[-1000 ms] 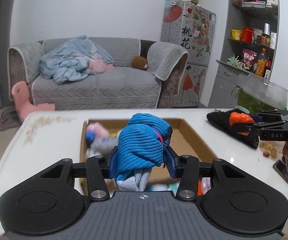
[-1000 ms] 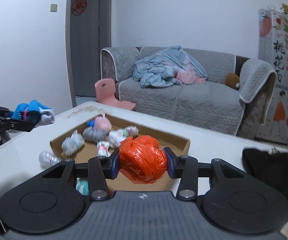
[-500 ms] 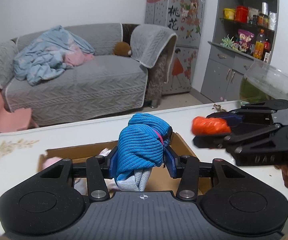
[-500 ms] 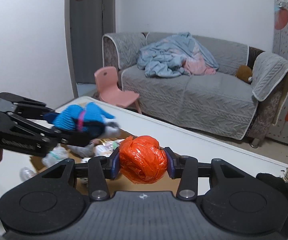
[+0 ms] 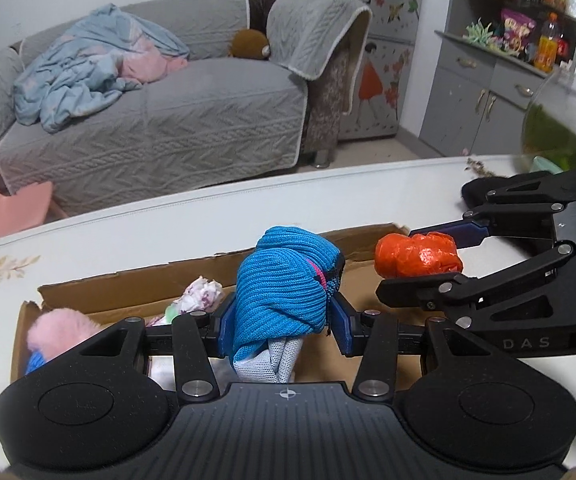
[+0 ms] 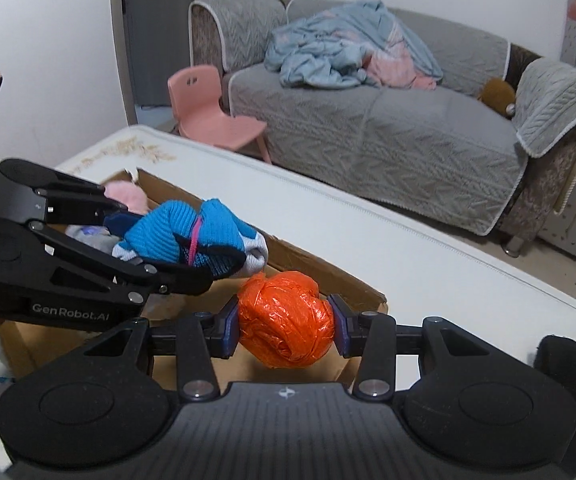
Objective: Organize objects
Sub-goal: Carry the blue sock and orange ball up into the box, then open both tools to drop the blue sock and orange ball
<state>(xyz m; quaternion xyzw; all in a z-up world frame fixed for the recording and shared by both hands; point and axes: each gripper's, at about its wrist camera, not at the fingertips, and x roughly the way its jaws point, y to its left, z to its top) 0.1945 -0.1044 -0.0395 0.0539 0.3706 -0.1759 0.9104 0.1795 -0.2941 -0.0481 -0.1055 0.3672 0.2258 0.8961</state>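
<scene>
My left gripper (image 5: 284, 318) is shut on a rolled blue knit sock bundle (image 5: 284, 288) with a grey-white end hanging below. It hangs over the open cardboard box (image 5: 136, 284) on the white table. My right gripper (image 6: 286, 326) is shut on a crumpled orange plastic ball (image 6: 286, 320), held above the box's right part (image 6: 328, 272). In the left wrist view the orange ball (image 5: 416, 254) and right gripper (image 5: 418, 258) come in from the right, close to the blue bundle. In the right wrist view the left gripper (image 6: 192, 248) with the blue bundle (image 6: 184, 236) comes in from the left.
Inside the box lie a pink fluffy ball (image 5: 60, 330) and several small rolled bundles (image 5: 202, 294). A black cloth (image 6: 568, 368) lies on the table (image 5: 168, 236) at the right, near a glass bowl (image 5: 564, 128). Behind stand a grey sofa (image 5: 168, 120), a pink chair (image 6: 212, 112) and a cupboard (image 5: 488, 92).
Both grippers have moved toward each other and down over the box, each still holding its bundle. The view in each has tilted downward, and each gripper now looms larger in the other's view.
</scene>
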